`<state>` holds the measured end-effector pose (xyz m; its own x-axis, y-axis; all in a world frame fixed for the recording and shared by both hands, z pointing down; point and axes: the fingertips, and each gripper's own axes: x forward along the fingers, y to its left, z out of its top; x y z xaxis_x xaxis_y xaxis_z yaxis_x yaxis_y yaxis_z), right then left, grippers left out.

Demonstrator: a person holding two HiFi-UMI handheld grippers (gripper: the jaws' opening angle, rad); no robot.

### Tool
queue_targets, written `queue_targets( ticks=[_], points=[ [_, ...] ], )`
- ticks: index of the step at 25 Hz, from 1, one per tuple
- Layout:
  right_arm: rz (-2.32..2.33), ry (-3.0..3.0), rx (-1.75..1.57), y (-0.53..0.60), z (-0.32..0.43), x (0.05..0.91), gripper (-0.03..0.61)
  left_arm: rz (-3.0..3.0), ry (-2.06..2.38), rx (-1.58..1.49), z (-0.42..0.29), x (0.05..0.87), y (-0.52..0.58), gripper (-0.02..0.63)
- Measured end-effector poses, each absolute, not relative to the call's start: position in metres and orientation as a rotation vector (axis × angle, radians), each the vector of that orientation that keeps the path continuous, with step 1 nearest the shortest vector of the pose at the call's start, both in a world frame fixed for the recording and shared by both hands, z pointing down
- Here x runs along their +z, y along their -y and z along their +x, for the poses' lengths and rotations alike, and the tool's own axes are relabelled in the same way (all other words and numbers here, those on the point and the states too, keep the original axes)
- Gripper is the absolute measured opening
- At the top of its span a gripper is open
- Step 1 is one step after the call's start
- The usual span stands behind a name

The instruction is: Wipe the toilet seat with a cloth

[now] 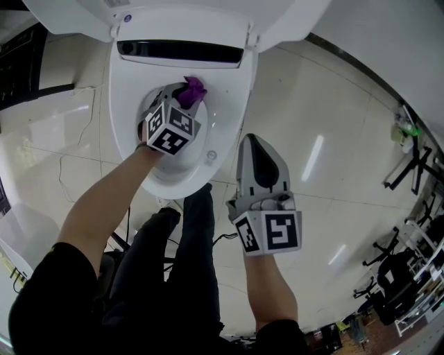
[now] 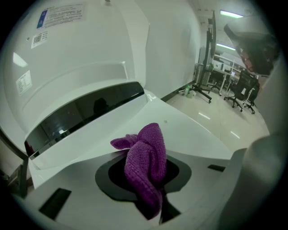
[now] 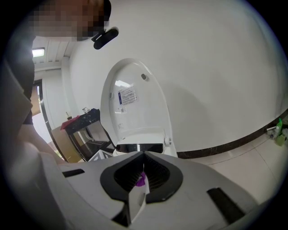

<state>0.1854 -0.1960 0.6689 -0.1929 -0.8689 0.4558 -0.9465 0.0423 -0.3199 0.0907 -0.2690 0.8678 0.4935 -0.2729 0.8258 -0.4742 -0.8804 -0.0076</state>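
The white toilet has its lid (image 1: 173, 14) raised, and its seat (image 1: 232, 104) rings the bowl. My left gripper (image 1: 182, 98) hangs over the rear part of the bowl opening, shut on a bunched purple cloth (image 1: 193, 89). In the left gripper view the cloth (image 2: 146, 164) sticks up out of the jaws, in front of the seat's rear and the black strip (image 2: 85, 114) under the lid. My right gripper (image 1: 254, 143) hovers to the right of the toilet's front over the floor, jaws shut and empty. Its own view faces the lid (image 3: 135, 103).
Glossy pale floor tiles (image 1: 333, 139) lie right of the toilet. Black stands and office chairs (image 1: 409, 166) crowd the far right, with a green bottle (image 1: 409, 129) by the wall. The person's dark trouser legs (image 1: 187, 243) stand before the bowl. A black cart (image 3: 83, 121) is left of the toilet.
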Motion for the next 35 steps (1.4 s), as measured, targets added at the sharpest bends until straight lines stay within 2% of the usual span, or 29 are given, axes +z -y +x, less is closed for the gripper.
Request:
queue_targets(
  ticks=[25,35],
  points=[
    [2.028,2.106,0.828,0.182,0.217,0.656,0.017,2.698,0.369,1.201,0.19,0.844,0.242,0.1],
    [2.031,2.132,0.764,0.165,0.2,0.621,0.017,2.761,0.338,1.123,0.159,0.791,0.187,0.1]
  ],
)
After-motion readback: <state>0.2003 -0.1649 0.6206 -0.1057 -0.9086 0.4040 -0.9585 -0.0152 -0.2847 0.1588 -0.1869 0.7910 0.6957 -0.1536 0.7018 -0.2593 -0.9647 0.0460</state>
